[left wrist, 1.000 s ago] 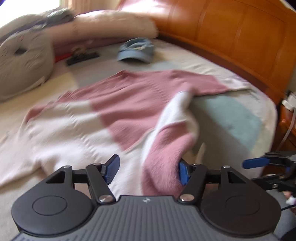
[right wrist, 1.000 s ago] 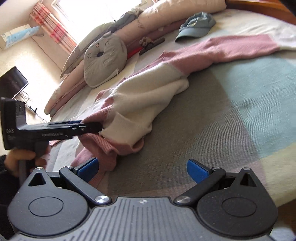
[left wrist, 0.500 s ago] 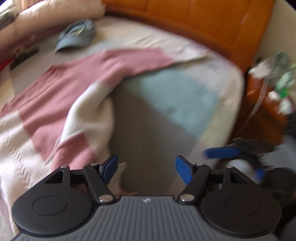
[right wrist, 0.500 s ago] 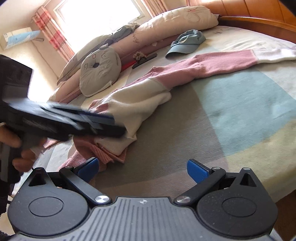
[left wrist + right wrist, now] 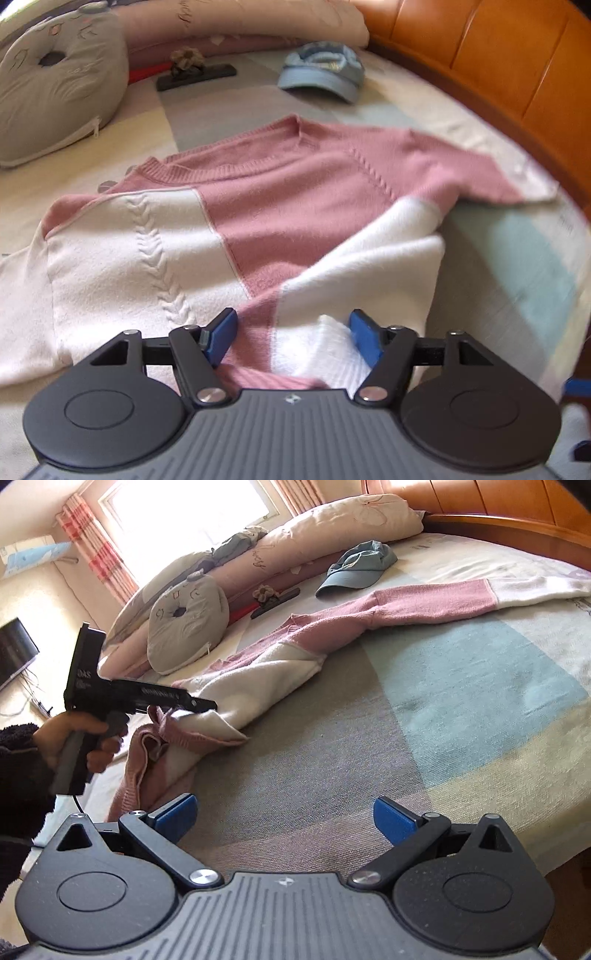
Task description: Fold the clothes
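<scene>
Across the patchwork bedspread [image 5: 369,738] lay the pink-and-cream knitted sweater [image 5: 258,221], its body spread flat toward the pillows and one long pink sleeve [image 5: 424,605] stretched out toward the wooden headboard [image 5: 498,66]. At the near edge, the left gripper [image 5: 293,330] had a bunched fold of the hem between its blue pads, which had just closed in a little. The jaws stood about half apart, and I could not tell whether the pads truly pressed the knit or merely flanked it. The right gripper [image 5: 284,818] hovered over bare bedspread, its jaws spread and empty.

The likely trouble was a weak bite. The fuzzy, thick knit could slide out of a half-closed pinch once lifted, and the fold would collapse. Gathered layers at the hem might also be caught together, so a pull would drag the whole body askew instead of turning one edge. The hem corner looked rumpled and doubled, while the chest lay smooth, a cable pattern running down the cream panel.
</scene>
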The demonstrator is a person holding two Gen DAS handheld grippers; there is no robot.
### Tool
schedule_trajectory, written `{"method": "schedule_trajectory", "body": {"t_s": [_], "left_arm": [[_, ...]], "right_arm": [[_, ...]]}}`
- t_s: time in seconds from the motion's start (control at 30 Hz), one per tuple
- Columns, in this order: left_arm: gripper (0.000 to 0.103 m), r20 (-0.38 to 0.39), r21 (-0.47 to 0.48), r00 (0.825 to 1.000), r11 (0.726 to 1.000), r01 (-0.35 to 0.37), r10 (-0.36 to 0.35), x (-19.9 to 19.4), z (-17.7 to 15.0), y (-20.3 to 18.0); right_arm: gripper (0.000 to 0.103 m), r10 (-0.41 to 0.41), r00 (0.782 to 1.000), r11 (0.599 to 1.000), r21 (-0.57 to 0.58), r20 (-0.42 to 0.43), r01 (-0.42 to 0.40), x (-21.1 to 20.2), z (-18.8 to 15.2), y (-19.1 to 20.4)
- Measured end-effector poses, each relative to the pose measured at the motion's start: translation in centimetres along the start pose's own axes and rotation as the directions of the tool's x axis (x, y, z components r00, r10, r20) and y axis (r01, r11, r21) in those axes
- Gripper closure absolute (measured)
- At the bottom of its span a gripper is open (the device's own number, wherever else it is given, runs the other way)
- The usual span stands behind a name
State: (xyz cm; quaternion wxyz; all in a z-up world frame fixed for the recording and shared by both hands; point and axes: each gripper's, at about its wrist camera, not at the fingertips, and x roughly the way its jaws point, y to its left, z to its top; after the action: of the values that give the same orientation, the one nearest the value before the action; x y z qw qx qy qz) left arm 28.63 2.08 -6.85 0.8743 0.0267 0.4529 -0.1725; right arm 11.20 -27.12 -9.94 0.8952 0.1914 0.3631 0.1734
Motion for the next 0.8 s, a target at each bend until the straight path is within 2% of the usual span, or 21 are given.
{"method": "schedule_trajectory", "body": {"t_s": [0.1,0.23,0.33,0.37,0.47,0.57,0.63,0.7,0.8], "left_arm": [[0.037,0.038,0.033,0.998,0.998,0.049,-0.050,-2.2,-0.2,-0.4],[0.035,0.082,0.137,0.990,0.986,0.099,-0.111,-4.9,-0.8,-2.1],[0.031,0.093,0.290,0.984,0.949,0.119,-0.152,-5.9,-2.2,-4.3],[0.031,0.092,0.353,0.985,0.929,0.108,-0.150,-5.9,-2.8,-5.2],[0.032,0.074,0.520,0.994,0.854,0.029,-0.079,-4.8,-4.4,-7.9],[0.032,0.060,0.604,0.998,0.797,-0.015,-0.026,-3.6,-5.5,-9.4],[0.032,0.078,0.657,0.997,0.751,-0.057,0.008,-3.3,-6.1,-10.1],[0.032,0.121,0.716,0.992,0.688,-0.120,0.047,-3.4,-6.7,-10.7],[0.032,0.164,0.807,0.981,0.559,-0.192,0.099,-3.3,-7.5,-11.4]], "right_arm": [[0.000,-0.006,1.000,1.000,-0.011,-0.008,0.006,0.4,0.1,0.5],[0.000,0.012,1.000,1.000,-0.018,-0.023,-0.012,1.3,0.4,1.5],[0.000,0.025,0.999,0.999,-0.045,-0.044,-0.027,1.9,0.3,2.5],[0.000,0.022,0.998,0.998,-0.060,-0.051,-0.025,2.1,0.2,2.8],[0.000,0.005,0.998,0.996,-0.092,-0.068,-0.011,2.4,-0.2,3.6],[0.000,-0.003,0.998,0.995,-0.096,-0.065,-0.003,2.0,-0.4,3.7],[0.000,-0.012,0.998,0.996,-0.091,-0.058,0.006,1.7,-0.4,3.4],[0.000,-0.015,0.999,0.997,-0.079,-0.050,0.011,1.5,-0.4,3.2],[0.000,-0.011,0.999,0.998,-0.057,-0.041,0.008,1.2,-0.4,2.5]]}}
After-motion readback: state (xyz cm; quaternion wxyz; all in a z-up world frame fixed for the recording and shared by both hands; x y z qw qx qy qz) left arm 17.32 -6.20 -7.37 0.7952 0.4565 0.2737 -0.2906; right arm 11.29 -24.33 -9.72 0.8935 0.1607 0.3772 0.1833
